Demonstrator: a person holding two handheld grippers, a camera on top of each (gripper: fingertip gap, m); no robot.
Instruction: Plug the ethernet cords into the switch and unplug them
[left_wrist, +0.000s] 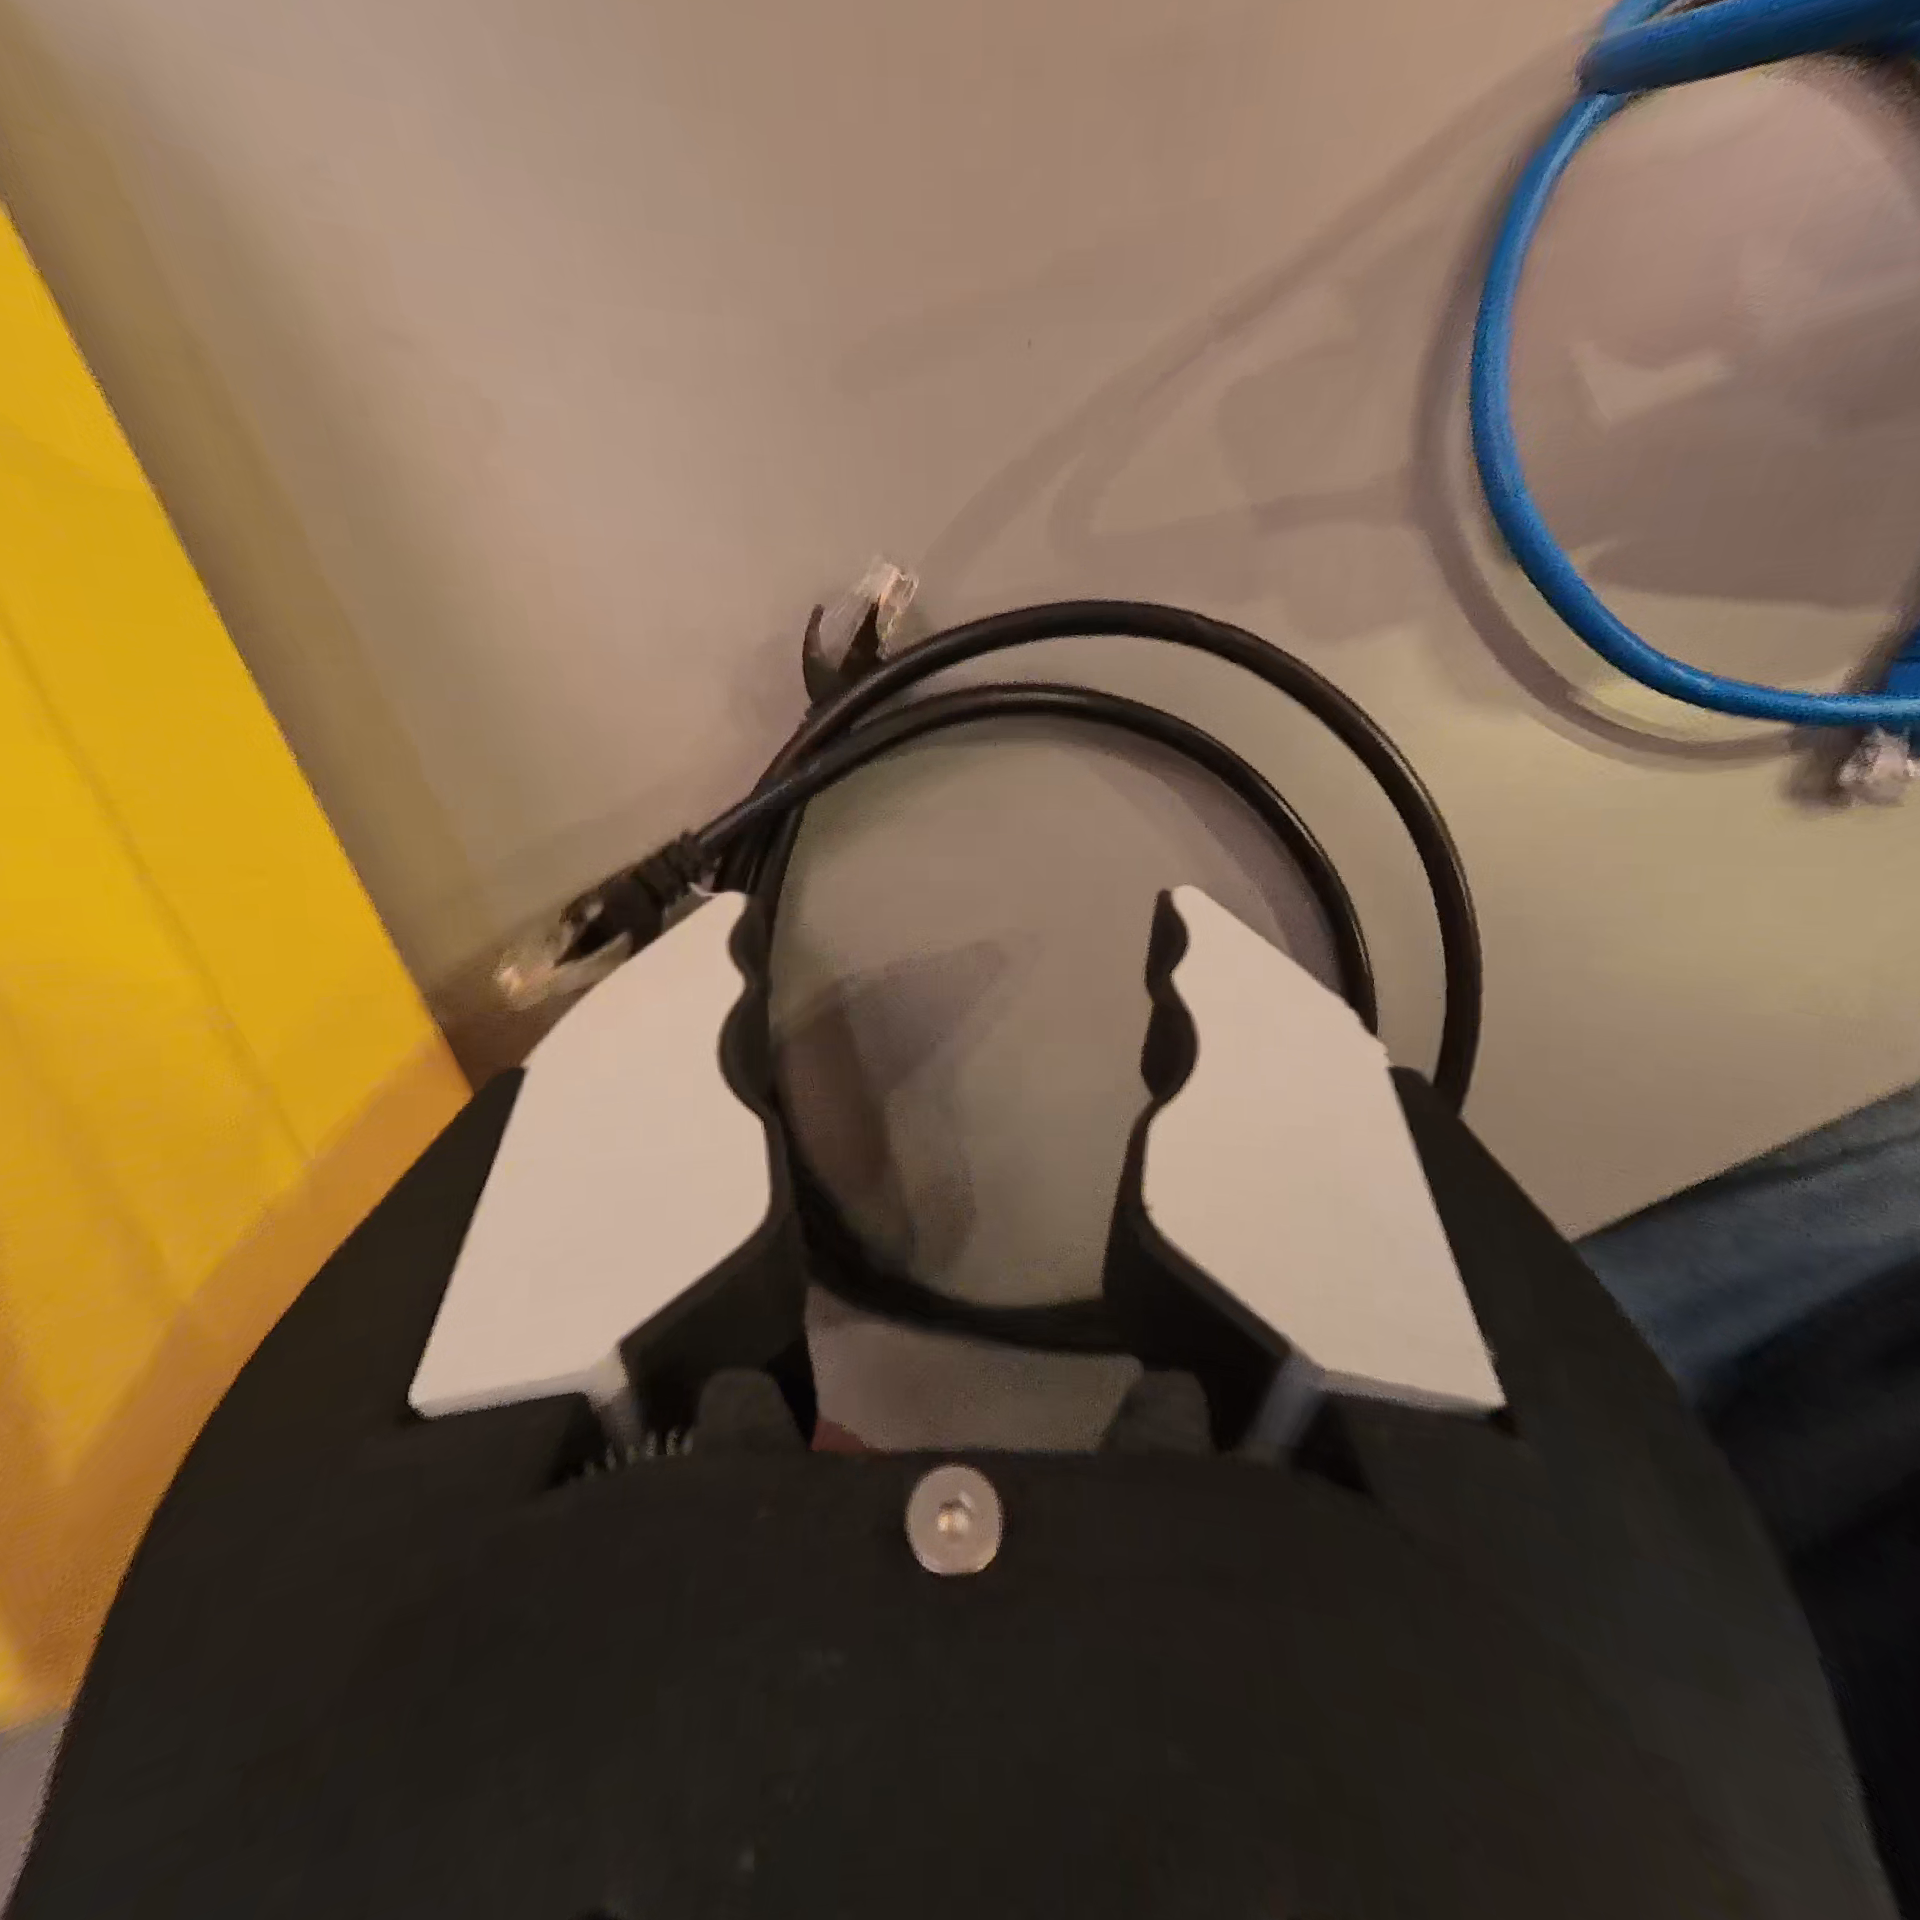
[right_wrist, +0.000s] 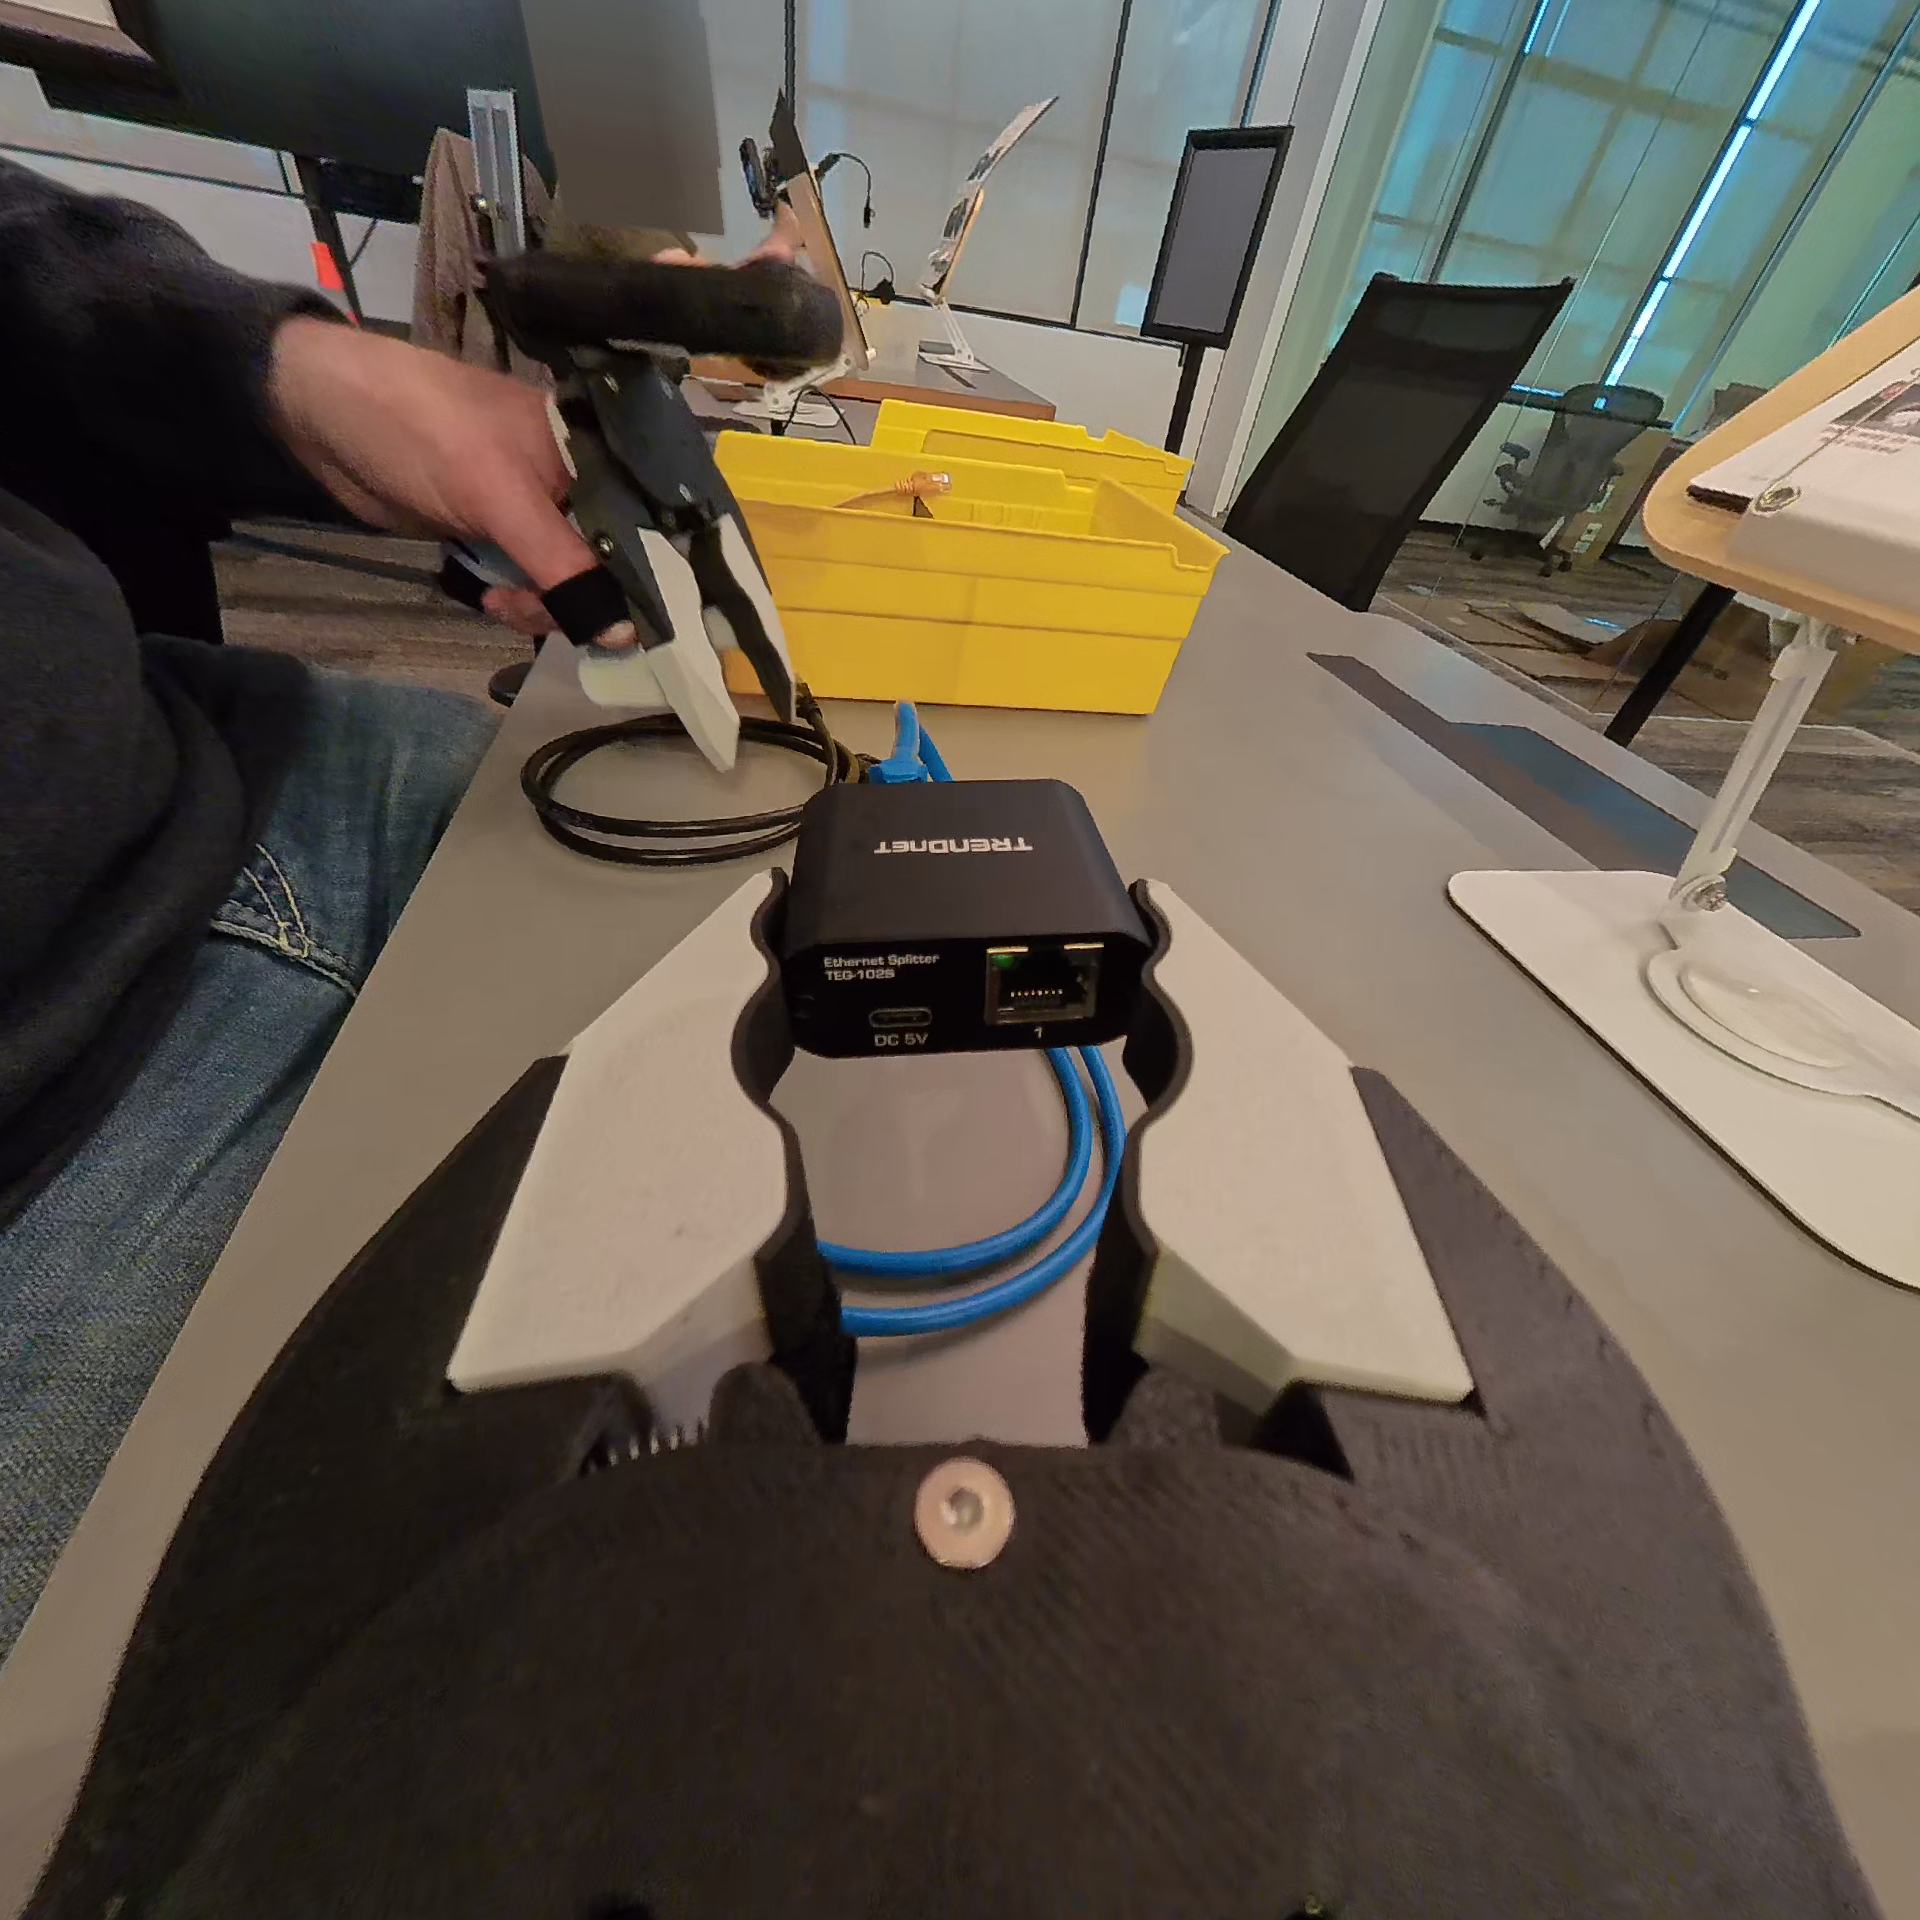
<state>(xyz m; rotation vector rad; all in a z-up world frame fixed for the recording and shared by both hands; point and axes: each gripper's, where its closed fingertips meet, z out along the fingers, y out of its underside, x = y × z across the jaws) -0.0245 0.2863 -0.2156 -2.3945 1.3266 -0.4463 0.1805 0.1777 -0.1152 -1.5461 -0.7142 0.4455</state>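
left wrist: steeply down, close to table (left_wrist: 623, 312) | right wrist: low, forward (shared: black cord (left_wrist: 1195, 665))

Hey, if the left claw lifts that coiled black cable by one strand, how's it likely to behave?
The black cable will probably sag and uncoil: it lies in loose loops with nothing visibly binding them. Its two plug ends sit free on the table, so they would likely dangle and swing. It looks thin and light, so the open left claw should lift it easily.
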